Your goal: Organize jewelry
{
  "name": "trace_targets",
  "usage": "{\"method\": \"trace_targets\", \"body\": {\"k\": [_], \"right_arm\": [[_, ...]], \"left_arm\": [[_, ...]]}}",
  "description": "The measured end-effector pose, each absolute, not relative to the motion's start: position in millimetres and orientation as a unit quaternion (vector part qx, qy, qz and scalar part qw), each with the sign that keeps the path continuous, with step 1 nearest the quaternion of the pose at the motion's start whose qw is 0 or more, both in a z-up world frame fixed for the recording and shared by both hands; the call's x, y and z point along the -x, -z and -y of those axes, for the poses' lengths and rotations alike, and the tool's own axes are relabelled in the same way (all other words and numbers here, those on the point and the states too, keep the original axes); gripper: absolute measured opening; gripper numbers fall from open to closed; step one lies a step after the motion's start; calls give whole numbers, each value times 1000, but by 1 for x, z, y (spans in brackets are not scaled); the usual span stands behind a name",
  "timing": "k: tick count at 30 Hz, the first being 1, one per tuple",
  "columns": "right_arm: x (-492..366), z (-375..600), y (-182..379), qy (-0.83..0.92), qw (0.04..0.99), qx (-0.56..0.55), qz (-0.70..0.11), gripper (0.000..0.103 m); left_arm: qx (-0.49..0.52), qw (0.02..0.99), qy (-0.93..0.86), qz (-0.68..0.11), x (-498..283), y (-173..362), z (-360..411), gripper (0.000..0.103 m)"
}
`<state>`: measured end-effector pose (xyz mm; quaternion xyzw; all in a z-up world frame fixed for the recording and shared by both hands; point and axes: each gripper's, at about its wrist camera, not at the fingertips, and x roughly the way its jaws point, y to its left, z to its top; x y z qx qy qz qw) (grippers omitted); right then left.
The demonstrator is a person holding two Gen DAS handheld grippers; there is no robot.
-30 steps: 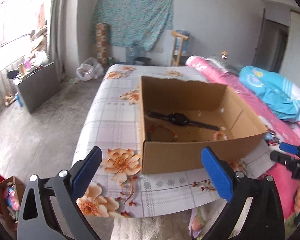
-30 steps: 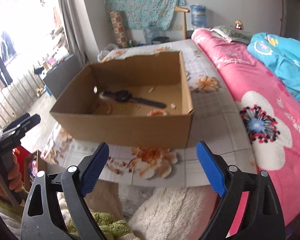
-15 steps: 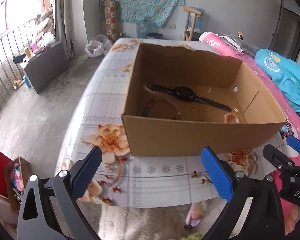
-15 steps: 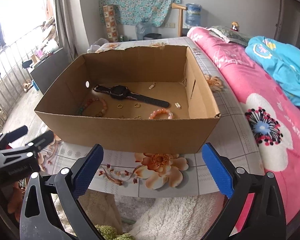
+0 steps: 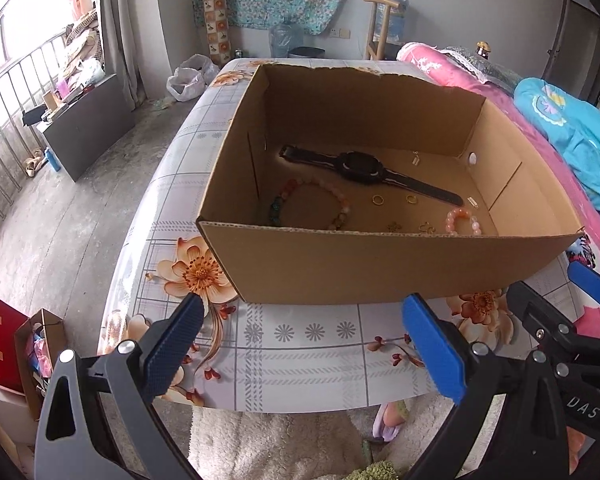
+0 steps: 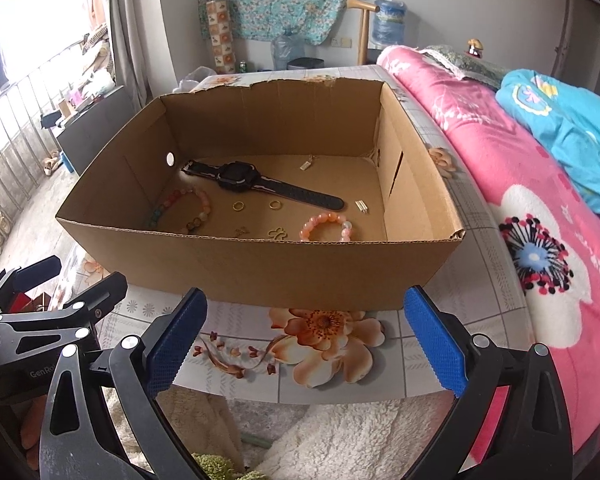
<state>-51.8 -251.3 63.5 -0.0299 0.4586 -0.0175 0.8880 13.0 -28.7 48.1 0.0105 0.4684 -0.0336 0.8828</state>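
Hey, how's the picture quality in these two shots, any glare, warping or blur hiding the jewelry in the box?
Left wrist view: window top left blown out, fisheye bends the cardboard box; watch sharp. Right wrist view: the same window glare and warping, pink bracelet and gold rings clear; the near wall hides the floor's front strip.

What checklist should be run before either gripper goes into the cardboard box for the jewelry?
1. Left gripper open, holding nothing: ok.
2. Right gripper open, holding nothing: ok.
3. Cardboard box top open, jewelry reachable from above: ok.
4. Black watch lying flat, apart from the pink bead bracelet: ok.
5. Two gold rings lying separate: ok.
6. Sorting destination in view: cannot tell.
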Motion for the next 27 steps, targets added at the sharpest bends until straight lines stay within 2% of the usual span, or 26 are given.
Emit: {"method": "trace_targets", "body": {"k": [27], "right_arm": [[51, 257, -63, 37, 885, 18, -463, 95]], "left_arm": [[-12, 883, 29, -468, -14, -51, 32, 97]]}}
